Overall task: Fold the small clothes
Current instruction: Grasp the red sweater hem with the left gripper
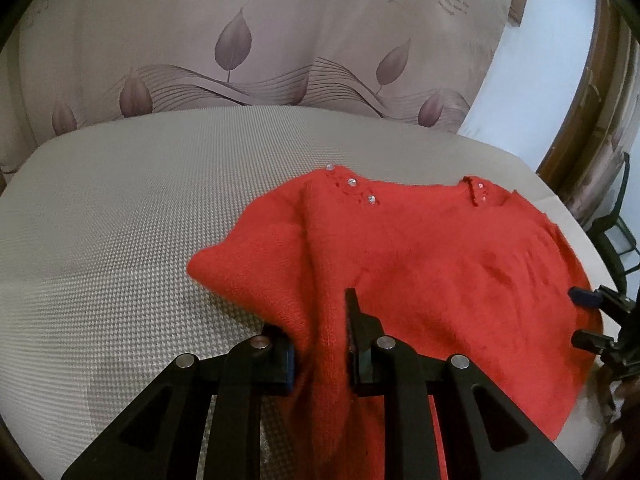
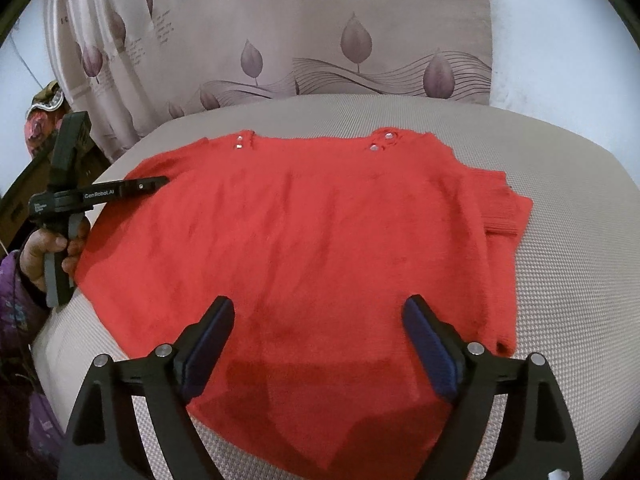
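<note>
A small red knit sweater (image 2: pixel 320 216) lies spread on a beige woven cushion (image 2: pixel 560 280), with shiny buttons at both shoulders and its neckline at the far side. A raised fold along the sweater's (image 1: pixel 440 248) left side runs between my left gripper's (image 1: pixel 320 332) fingers, which are shut on it. Seen from the right wrist, that left gripper (image 2: pixel 154 184) reaches in from the left edge, held by a hand (image 2: pixel 44 248). My right gripper (image 2: pixel 320 304) stands open just above the near hem with its pads off the cloth. The right gripper (image 1: pixel 578 316) also shows at the sweater's right edge.
A beige curtain (image 1: pixel 280 40) printed with purple leaves hangs right behind the cushion. A folded right sleeve (image 2: pixel 504 208) lies at the sweater's right side. Bare cushion (image 1: pixel 120 220) stretches left of the garment. A dark frame (image 1: pixel 616 216) stands beyond the cushion's right edge.
</note>
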The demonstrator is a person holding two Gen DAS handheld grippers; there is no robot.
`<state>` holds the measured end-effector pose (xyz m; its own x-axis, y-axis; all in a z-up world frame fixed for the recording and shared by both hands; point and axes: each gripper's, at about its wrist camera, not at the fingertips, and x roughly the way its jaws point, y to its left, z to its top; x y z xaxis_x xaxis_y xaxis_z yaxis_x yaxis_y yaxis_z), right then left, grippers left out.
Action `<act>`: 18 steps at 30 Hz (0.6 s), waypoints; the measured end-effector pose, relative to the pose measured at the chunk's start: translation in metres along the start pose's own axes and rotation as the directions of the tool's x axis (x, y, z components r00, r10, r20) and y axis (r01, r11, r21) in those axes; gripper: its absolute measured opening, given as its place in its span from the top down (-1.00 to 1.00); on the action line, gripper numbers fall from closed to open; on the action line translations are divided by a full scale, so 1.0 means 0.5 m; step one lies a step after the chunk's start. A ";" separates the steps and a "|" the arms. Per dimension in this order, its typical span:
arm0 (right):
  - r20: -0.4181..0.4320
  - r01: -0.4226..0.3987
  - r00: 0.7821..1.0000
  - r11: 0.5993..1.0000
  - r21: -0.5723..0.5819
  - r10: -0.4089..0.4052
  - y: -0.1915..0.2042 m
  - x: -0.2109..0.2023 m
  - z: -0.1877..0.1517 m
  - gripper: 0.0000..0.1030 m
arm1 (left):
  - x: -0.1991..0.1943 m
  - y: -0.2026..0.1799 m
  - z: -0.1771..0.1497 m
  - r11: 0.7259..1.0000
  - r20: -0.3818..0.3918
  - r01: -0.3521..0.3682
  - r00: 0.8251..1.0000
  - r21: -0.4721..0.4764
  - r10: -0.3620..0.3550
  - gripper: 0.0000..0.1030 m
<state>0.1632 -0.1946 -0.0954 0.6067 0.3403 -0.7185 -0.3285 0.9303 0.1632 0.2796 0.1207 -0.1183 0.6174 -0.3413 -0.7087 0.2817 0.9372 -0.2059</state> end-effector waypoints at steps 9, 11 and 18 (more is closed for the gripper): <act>-0.005 -0.017 1.000 1.000 -0.008 0.017 0.001 0.001 0.000 -0.79 | -0.003 -0.020 -0.003 0.997 0.004 -0.062 0.998 0.047 0.062 0.62; -0.004 -0.021 1.000 1.000 -0.006 0.021 0.002 -0.001 -0.003 -0.80 | -0.003 -0.026 -0.003 0.995 0.008 -0.082 0.997 0.063 0.082 0.62; -0.004 -0.035 0.999 0.999 -0.005 0.035 -0.002 0.002 -0.002 -0.83 | -0.004 -0.031 -0.004 0.990 0.014 -0.111 0.994 0.089 0.110 0.62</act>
<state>0.1634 -0.1953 -0.0967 0.5915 0.3721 -0.7153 -0.3530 0.9171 0.1852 0.2728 0.1069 -0.1151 0.6549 -0.2369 -0.7176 0.2755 0.9591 -0.0652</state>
